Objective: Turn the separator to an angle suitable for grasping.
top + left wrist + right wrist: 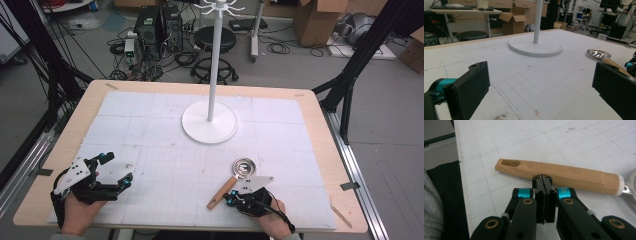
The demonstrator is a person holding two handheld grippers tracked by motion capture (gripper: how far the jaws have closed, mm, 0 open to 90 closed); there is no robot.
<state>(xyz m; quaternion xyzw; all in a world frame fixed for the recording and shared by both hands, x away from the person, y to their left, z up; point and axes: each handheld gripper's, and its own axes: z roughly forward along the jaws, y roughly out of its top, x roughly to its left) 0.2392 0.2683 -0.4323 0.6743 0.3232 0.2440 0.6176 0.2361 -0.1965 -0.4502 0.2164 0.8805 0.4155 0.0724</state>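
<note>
In the high view the ladle (231, 184) lies on the mat (165, 150) just before the right gripper (231, 201), stand (210, 120) well beyond; the left gripper view shows the left gripper (541, 82) wide, empty; in the right gripper view closed jaws meet the handle (556, 173), so open first, then straddle its middle.
</note>
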